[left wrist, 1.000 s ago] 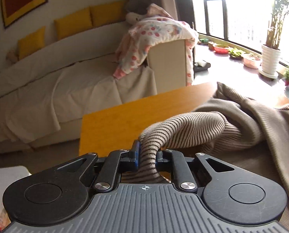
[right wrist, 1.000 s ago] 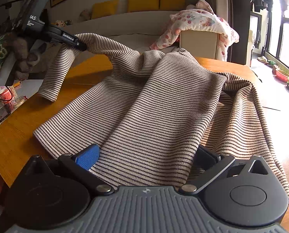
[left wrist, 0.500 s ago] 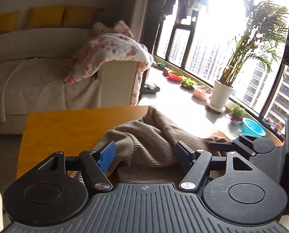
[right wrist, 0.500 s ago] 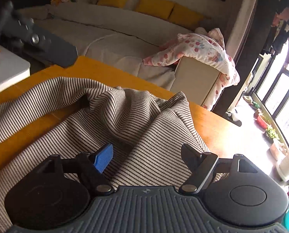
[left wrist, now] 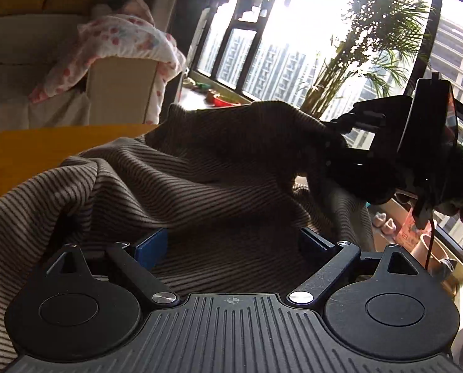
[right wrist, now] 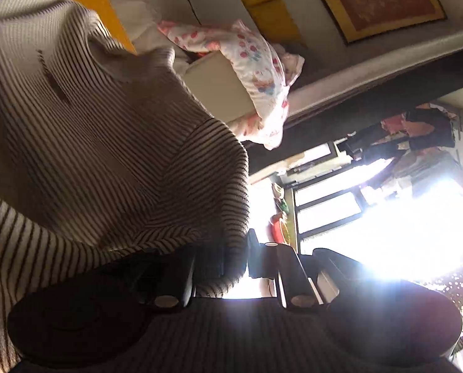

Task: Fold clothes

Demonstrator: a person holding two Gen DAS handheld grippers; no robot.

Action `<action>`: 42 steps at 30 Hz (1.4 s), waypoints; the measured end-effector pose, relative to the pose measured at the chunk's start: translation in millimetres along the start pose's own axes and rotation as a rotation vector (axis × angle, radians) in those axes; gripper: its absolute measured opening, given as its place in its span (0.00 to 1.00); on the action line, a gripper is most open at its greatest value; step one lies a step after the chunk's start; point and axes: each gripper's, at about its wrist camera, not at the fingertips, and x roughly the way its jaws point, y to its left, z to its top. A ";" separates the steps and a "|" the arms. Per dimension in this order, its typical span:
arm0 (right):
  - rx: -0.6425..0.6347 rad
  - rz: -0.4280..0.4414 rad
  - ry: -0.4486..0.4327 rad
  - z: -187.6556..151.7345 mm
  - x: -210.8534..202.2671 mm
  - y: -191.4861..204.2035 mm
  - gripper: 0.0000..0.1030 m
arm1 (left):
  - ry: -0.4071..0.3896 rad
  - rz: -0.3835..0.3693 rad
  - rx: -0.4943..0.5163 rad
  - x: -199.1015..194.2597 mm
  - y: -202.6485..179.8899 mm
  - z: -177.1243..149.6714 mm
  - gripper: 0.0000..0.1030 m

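Step in hand: we judge this the carry of one sweater [left wrist: 200, 183] edge over the body for a fold.
Right gripper [right wrist: 231, 267]: jaws clenched on a bunched fold of the sweater, which lifts off the rest in a raised hump; the view is rolled hard to one side.
Left gripper [left wrist: 231, 242]: jaws opening, wide apart, pads free; sweater cloth lies between and below them, not pinched.
Doing it well: we would keep the raised edge taut and level, lay it square on the sweater's flat part, and use the free left jaws to pin or smooth the cloth nearest them before letting go.
Risk: the slack knit may bunch under the carried fold.
Sweater, look: fine dark stripes on a pale beige rib knit, soft, heavily creased, in shadow against the window [left wrist: 293, 62].
Sweater, place: on the tabletop [left wrist: 44, 152], covering the side toward the window; bare orange wood shows on the side of the sweater away from the window.
Beyond the sweater: a sofa arm with a floral blanket [left wrist: 119, 43] draped on it.
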 end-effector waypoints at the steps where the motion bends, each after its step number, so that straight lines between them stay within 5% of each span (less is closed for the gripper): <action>1: 0.030 0.023 0.025 -3.9 12.4 0.0 0.11 | 0.012 0.005 0.001 -3.3 3.1 -1.8 0.92; 5: 0.159 0.122 0.120 -18.5 59.0 -2.5 0.11 | 0.059 0.032 -0.029 -15.7 10.5 -7.3 0.92; 9: 0.443 0.317 0.106 -13.4 56.5 -47.9 0.18 | 0.090 0.044 -0.048 -15.8 13.1 -5.6 0.96; 12: 0.634 0.392 0.030 -9.8 29.8 -83.7 0.25 | 0.100 0.028 -0.065 -13.6 15.7 -0.2 0.97; 16: 0.906 0.641 -0.074 4.3 6.7 -114.9 0.27 | 0.043 0.034 -0.109 -22.7 34.9 20.5 0.97; 20: 1.031 0.901 -0.091 37.8 21.2 -91.4 0.33 | -0.006 0.159 -0.101 -30.0 65.3 42.7 0.97; 24: 1.045 0.980 -0.035 88.7 58.8 -48.9 0.38 | -0.014 0.299 -0.088 -36.0 101.5 63.0 0.97; 27: 1.118 1.031 0.104 108.3 91.6 -21.2 0.47 | -0.026 0.368 -0.120 -45.7 125.8 77.3 0.97; 29: 1.184 1.079 0.209 114.4 110.6 -4.7 0.46 | -0.041 0.254 -0.184 -57.6 128.1 79.0 0.97; 32: 1.173 1.084 0.088 128.5 110.6 -10.0 0.21 | -0.025 0.068 -0.235 -56.7 114.7 72.7 0.99; 36: 1.070 0.903 -0.081 140.9 105.2 -24.0 0.18 | 0.057 -0.115 -0.263 -24.5 87.1 53.4 1.00; 38: 1.012 0.804 -0.148 145.4 103.1 -30.2 0.18 | 0.108 -0.136 -0.267 -6.9 78.8 45.0 1.00; 42: 0.943 0.903 -0.093 131.2 98.5 -22.9 0.18 | 0.117 -0.126 -0.254 4.3 72.0 45.6 1.00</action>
